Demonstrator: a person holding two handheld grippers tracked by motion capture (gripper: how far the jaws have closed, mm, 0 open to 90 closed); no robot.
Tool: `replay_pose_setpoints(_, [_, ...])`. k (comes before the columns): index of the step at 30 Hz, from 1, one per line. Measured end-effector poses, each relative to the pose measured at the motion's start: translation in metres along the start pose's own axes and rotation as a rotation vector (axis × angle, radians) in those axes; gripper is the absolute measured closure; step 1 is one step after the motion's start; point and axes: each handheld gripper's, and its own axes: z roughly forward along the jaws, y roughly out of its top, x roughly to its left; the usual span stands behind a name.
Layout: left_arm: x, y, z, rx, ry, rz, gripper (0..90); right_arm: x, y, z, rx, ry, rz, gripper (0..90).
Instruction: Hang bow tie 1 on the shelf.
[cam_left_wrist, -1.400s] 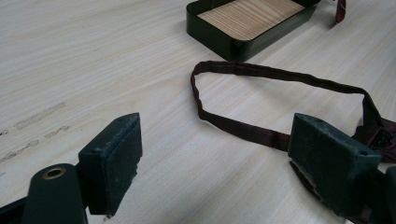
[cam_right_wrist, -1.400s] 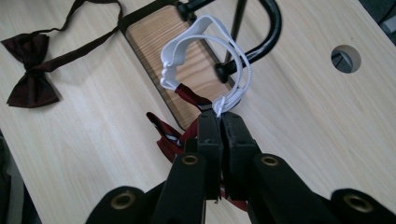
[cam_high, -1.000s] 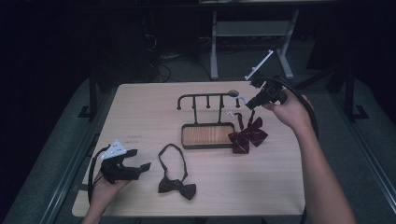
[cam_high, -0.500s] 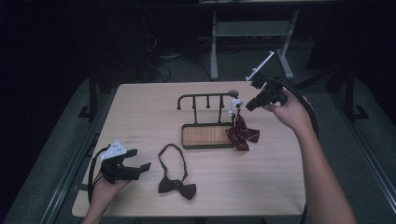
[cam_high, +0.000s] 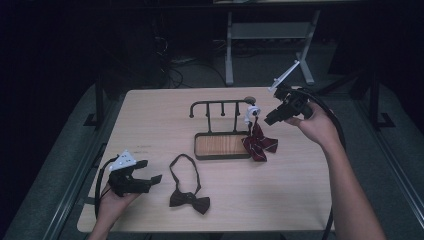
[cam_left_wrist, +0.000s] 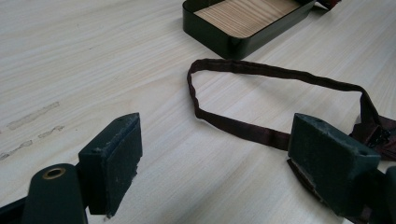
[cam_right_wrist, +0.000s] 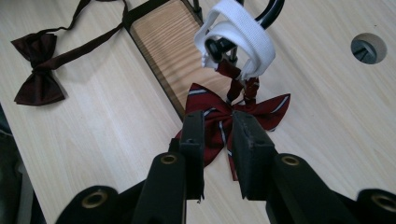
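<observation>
My right gripper (cam_right_wrist: 218, 122) had just been opening, jaws slightly apart, nothing between them, above the striped bow tie (cam_right_wrist: 224, 116) hanging from the rack (cam_high: 220, 105)

From my left gripper view, the wooden-floored tray (cam_left_wrist: 243, 23) is cut off by the top edge, and my right-hand pad (cam_left_wrist: 327, 161) covers part of the dark bow tie's strap (cam_left_wrist: 261, 70); its bow is cropped at the right edge. From my right gripper view, my jaws hide the lower middle of the striped red bow tie (cam_right_wrist: 219, 116), and the rack's hook (cam_right_wrist: 271, 11) runs off the top edge. In the high view, the white strap (cam_high: 251, 113) on the rack is too small to tell how it loops.
</observation>
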Motion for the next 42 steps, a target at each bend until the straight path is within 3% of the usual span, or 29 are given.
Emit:
replay_pose_setpoints(23, [0.000,0.000,0.002,0.009,-0.011,0.017,17.8,0.008,-0.028,0.013,-0.019,0.047,-0.001,57.8])
replay_pose_setpoints(29, [-0.001,0.001,0.003,0.009,-0.013,0.023,17.8,0.019,-0.046,0.021,-0.045,0.055,0.001,54.4])
replay_pose_setpoints(42, [-0.006,0.005,0.006,0.036,-0.021,0.040,17.8,0.031,-0.080,0.034,-0.039,0.063,0.018,50.3])
